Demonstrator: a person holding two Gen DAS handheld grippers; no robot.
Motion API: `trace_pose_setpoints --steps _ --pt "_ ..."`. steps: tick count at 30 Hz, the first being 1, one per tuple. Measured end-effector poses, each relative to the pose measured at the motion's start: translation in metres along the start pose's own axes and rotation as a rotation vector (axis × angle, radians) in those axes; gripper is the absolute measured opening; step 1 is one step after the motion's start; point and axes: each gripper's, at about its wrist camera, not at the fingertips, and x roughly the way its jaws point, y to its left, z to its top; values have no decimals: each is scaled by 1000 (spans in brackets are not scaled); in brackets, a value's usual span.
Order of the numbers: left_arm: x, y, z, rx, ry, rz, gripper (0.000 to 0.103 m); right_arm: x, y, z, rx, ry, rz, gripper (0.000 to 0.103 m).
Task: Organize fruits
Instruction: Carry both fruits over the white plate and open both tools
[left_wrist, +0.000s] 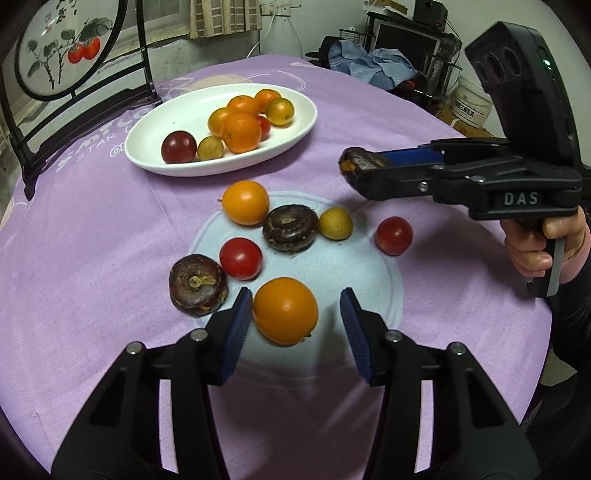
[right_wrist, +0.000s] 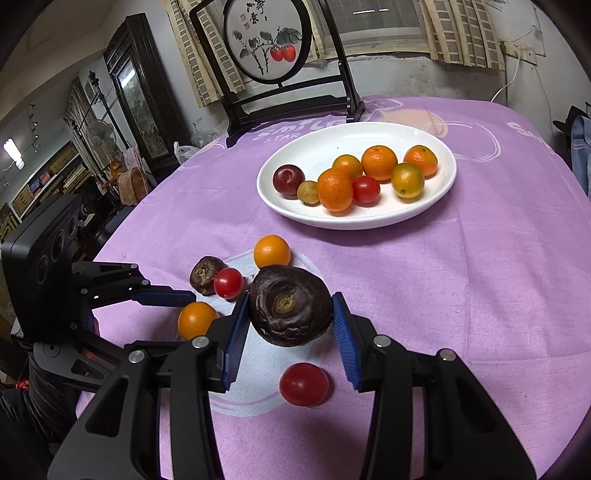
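My left gripper (left_wrist: 296, 295) hangs low over the purple cloth with an orange citrus fruit (left_wrist: 285, 310) between its blue pads. One pad sits at the fruit's side and a gap shows at the other, so it is open. My right gripper (right_wrist: 290, 314) is shut on a dark brown wrinkled fruit (right_wrist: 290, 310), held above the cloth; it also shows in the left wrist view (left_wrist: 354, 166). A white oval plate (left_wrist: 147, 147) at the back holds several oranges, tomatoes and small fruits. Loose on the cloth lie another orange (left_wrist: 245, 202), two dark fruits (left_wrist: 290, 229), two red tomatoes (left_wrist: 241, 258) and a small yellow fruit (left_wrist: 335, 223).
A round painted screen on a black stand (left_wrist: 66, 48) stands behind the plate at the table's far left corner. A person's hand (left_wrist: 535, 251) grips the right tool's handle. Beyond the table's right edge are a clothes pile (left_wrist: 373, 62) and a white bucket (left_wrist: 472, 103).
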Motion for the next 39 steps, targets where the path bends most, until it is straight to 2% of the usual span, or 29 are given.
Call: trace_pose_setpoints --steps 7,11,18,22,24,27,30,34,39 --pt "13 3 1 -18 44 40 50 0 2 -1 -7 1 2 45" --pt "15 8 1 -33 45 46 39 0 3 -1 -12 0 1 45" --pt "14 14 1 -63 45 14 38 2 5 -2 -29 3 6 45" --pt "2 18 5 -92 -9 3 38 0 9 1 -55 -34 21 45" --pt "-7 21 9 -116 -57 -7 38 -4 7 8 -46 -97 10 45" --pt "-17 26 26 -163 -139 3 38 -6 -6 24 12 -189 -21 45" --pt "-16 36 53 -229 -192 36 38 0 -21 40 60 -230 -83 45" --pt "-5 54 93 -298 -237 127 38 20 -43 58 103 -230 -143 45" --pt "15 78 129 -355 -235 169 38 41 -58 69 103 -219 -174 45"
